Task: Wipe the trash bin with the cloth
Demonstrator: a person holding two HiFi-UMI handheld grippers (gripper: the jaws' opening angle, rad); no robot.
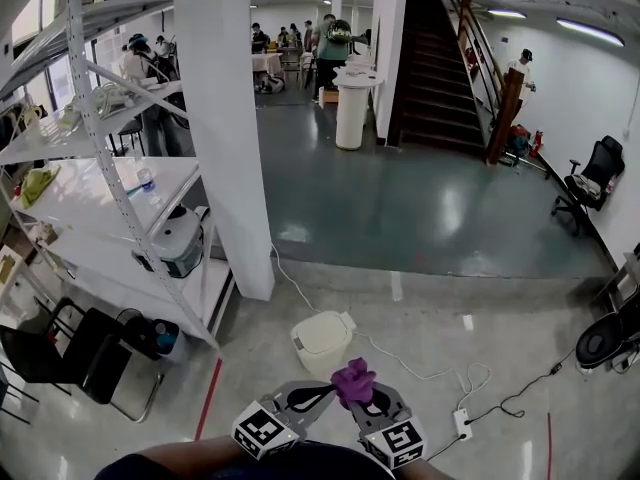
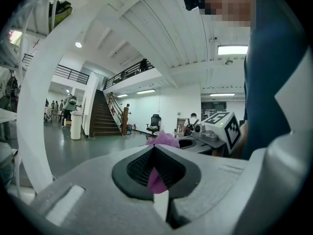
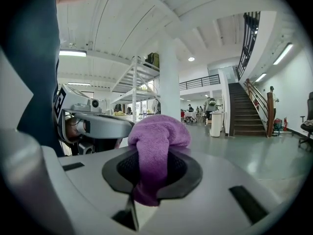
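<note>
Peeking from left claw (image 2: 155, 148): pinched cloth (image 2: 157, 178)

Bright ceiling lights (image 1: 590, 30); heavy fisheye edge distortion

Cloth (image 3: 156, 142): purple, fuzzy terry, bunched into a rounded wad. It is held off the floor (image 1: 250, 368), pinched at once by the left gripper (image 1: 318, 396) and the right gripper (image 1: 365, 403). The right gripper's jaws are closed on a thick fold, with the bulk bulging past the tips. The left gripper's jaws grip a thin edge. Trash bin (image 1: 322, 340): small, cream-white, boxy with rounded corners, lid down, upright on the floor. In the head view it sits just beyond the cloth; no contact between the two is visible.
</note>
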